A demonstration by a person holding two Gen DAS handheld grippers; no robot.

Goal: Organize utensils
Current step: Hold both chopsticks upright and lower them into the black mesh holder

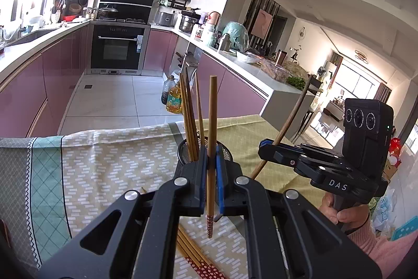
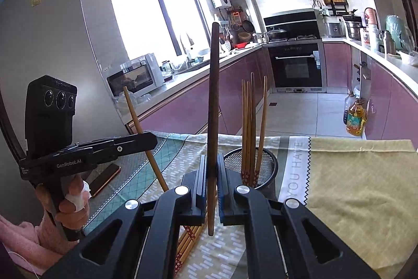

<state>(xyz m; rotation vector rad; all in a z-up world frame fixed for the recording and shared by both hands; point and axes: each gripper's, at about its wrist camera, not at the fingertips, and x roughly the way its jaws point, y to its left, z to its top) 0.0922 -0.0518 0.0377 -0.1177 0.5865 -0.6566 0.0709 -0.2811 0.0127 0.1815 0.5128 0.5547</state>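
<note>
Both grippers busy; left gripper (image 1: 212, 161) clamped narrow on one light chopstick (image 1: 211, 122), standing near upright, patterned red end hanging below the jaws, plain end up; right gripper (image 2: 213, 169) clamped narrow on a darker brown chopstick (image 2: 213, 96), also about upright, thicker-looking, no pattern visible; landmark is the black mesh holder (image 2: 263, 161) on the patterned tablecloth (image 1: 109, 161); both held sticks sit just on the near side of the holder, light one near its left rim, dark one just left of it in the right wrist view; holder already has several light chopsticks (image 2: 249, 127) standing in it, red patterned ends down, leaning a bit apart; more loose chopsticks (image 1: 193, 250) lie flat on the cloth nearer than the holder, under the grippers; risks, as judged: each stick is pinched at a single point well below its middle, so it could pivot or slip in the pads if bumped; lower tip could catch the holder rim or the standing sticks on the way in and tip the light mesh holder; the two grippers are close together, so sticks may cross or knock each other; the dark stick looks mismatched with the light set, so sorting may go wrong; cloth is wrinkled, holder may slide on it.
</note>
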